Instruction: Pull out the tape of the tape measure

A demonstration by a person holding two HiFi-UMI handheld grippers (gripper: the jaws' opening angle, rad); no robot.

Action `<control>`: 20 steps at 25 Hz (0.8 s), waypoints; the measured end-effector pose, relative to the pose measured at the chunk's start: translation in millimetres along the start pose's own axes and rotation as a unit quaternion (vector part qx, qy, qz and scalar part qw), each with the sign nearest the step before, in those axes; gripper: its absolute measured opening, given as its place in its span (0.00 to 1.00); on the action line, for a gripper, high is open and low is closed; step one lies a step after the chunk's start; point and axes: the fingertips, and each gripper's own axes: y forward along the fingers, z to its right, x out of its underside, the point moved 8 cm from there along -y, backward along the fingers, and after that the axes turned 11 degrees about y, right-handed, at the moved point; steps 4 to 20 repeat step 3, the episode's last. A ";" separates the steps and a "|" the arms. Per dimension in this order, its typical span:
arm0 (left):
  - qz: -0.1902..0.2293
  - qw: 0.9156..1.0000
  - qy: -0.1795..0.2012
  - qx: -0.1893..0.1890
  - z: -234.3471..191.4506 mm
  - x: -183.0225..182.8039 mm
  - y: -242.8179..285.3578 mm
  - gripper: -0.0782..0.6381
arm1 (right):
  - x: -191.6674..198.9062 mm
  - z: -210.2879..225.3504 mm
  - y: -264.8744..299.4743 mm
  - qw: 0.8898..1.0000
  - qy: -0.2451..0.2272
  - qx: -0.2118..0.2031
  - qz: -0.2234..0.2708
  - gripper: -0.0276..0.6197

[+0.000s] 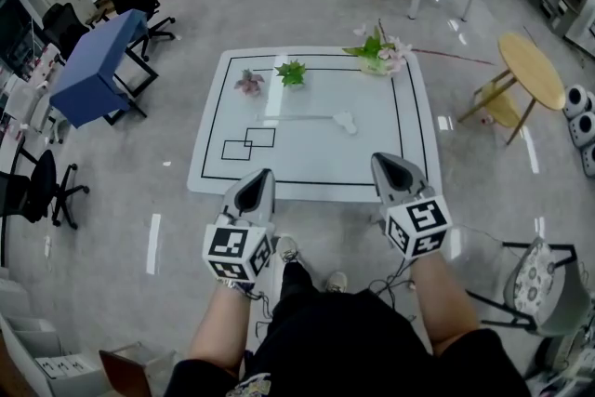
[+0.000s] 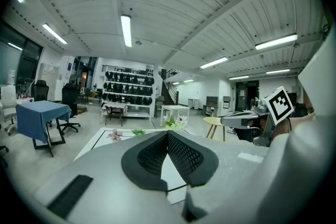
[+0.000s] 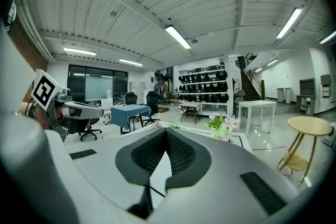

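A small white tape measure [image 1: 346,120] lies near the middle of the white table [image 1: 316,165], with a thin pale strip running left from it. Both grippers hover off the table's near edge, well short of the tape measure. My left gripper [image 1: 261,174] is shut with nothing in it; in the left gripper view its dark pads [image 2: 168,136] meet. My right gripper [image 1: 383,161] is also shut and empty, its pads [image 3: 166,132] pressed together. Neither gripper view shows the tape measure.
Three small potted plants [image 1: 291,72] stand along the table's far side. A blue-covered table [image 1: 93,65] and office chairs [image 1: 37,186] are at the left, a round wooden table [image 1: 532,65] and a stool [image 1: 548,279] at the right. The person's feet [image 1: 288,248] are just before the table.
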 end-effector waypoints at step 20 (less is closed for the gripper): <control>0.000 1.000 -0.001 -0.001 0.5 1.7 0.6 0.11 | 1.0 0.5 1.5 1.000 -0.001 -0.001 0.000 0.04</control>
